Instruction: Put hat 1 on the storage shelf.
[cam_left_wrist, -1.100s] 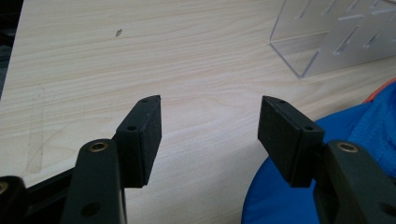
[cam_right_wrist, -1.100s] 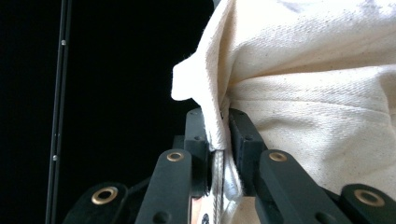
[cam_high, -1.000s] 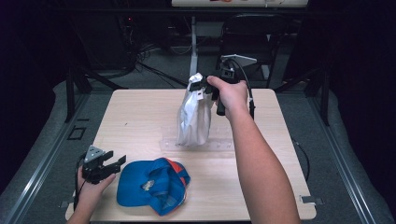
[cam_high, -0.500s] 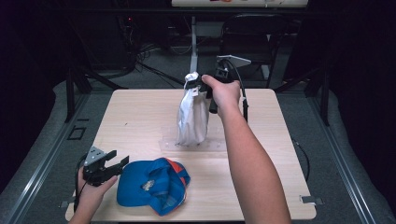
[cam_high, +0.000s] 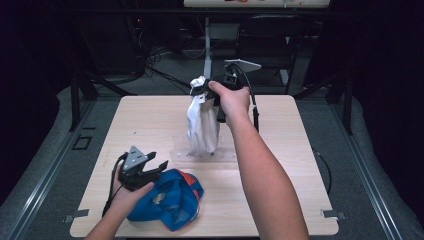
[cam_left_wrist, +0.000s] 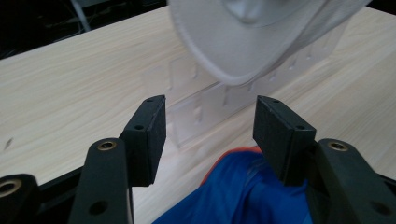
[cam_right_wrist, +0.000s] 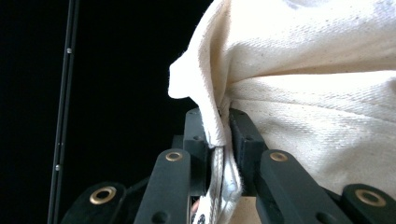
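A cream cloth cap (cam_high: 202, 125) hangs upright over the middle of the table, its lower end at a clear plastic stand (cam_high: 180, 155). My right gripper (cam_high: 201, 91) is shut on the cap's top edge; in the right gripper view the fabric (cam_right_wrist: 317, 93) is pinched between the jaws of my right gripper (cam_right_wrist: 218, 128). A blue cap with orange trim (cam_high: 172, 200) lies at the front left. My left gripper (cam_high: 157, 169) stands open at its left edge. In the left gripper view my left gripper (cam_left_wrist: 210, 135) frames the blue cap (cam_left_wrist: 243, 191), the clear stand (cam_left_wrist: 196, 116) and the cream cap's brim (cam_left_wrist: 247, 42).
The light wooden table (cam_high: 140, 120) has bare surface at its left, right and far side. Behind it stand a dark chair (cam_high: 270, 45) and table legs with cables on the floor. Both forearms come in from the front edge.
My left gripper has moved right, up to the blue cap's edge. My right gripper has shifted slightly left with the cream cap still in it.
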